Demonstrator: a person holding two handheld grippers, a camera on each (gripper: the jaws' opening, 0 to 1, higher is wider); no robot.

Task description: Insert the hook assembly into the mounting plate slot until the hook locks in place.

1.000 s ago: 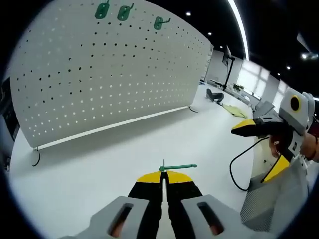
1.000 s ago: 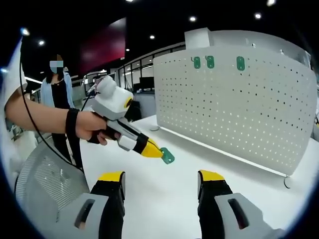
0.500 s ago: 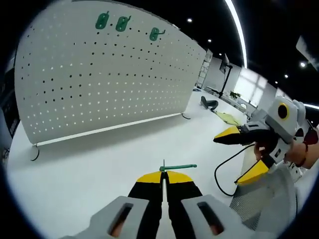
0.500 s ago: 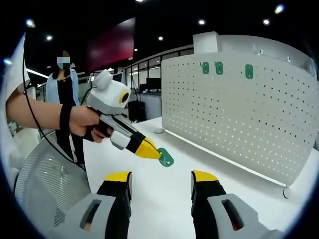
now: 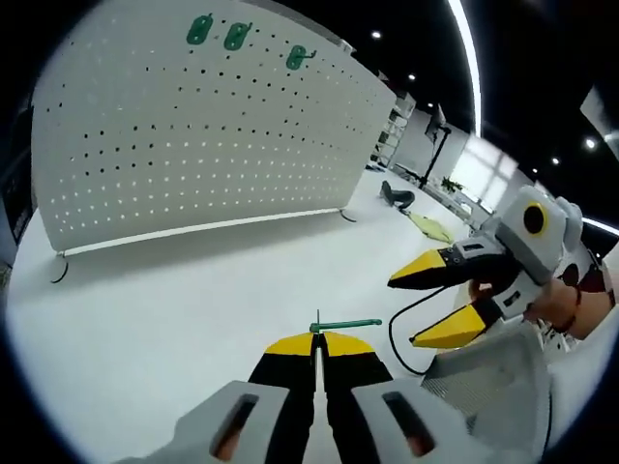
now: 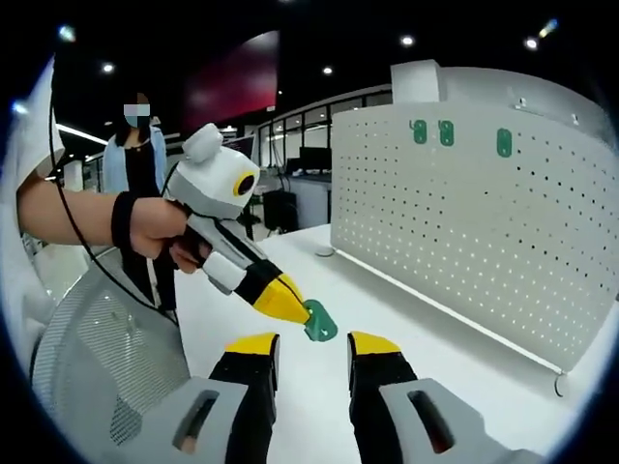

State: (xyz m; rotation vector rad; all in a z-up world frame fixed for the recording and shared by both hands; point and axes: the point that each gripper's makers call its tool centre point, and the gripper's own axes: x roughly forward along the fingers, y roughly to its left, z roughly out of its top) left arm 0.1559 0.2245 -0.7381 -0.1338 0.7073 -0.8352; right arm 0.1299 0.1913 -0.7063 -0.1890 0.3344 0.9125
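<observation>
One green hook (image 5: 343, 325) was clamped in your left gripper (image 5: 317, 346), whose jaws were pressed together on it at lower centre of the left gripper view. In the right gripper view the same hook (image 6: 320, 321) sat at lower centre, just above your right gripper (image 6: 313, 344). That gripper's jaws stood apart with nothing between them.

The white pegboard (image 5: 193, 145) filled the upper left of the left gripper view, standing on the white table (image 5: 174, 290) well apart from the hook. Three green hooks (image 5: 232, 35) already hung near its top edge.

The hook looked like a light, stiff plastic part with a smooth, probably slippery surface. A pinch on its flat back plate appeared the surest hold, because it left the stem free. Twisting in the jaws was the likely risk during insertion.
</observation>
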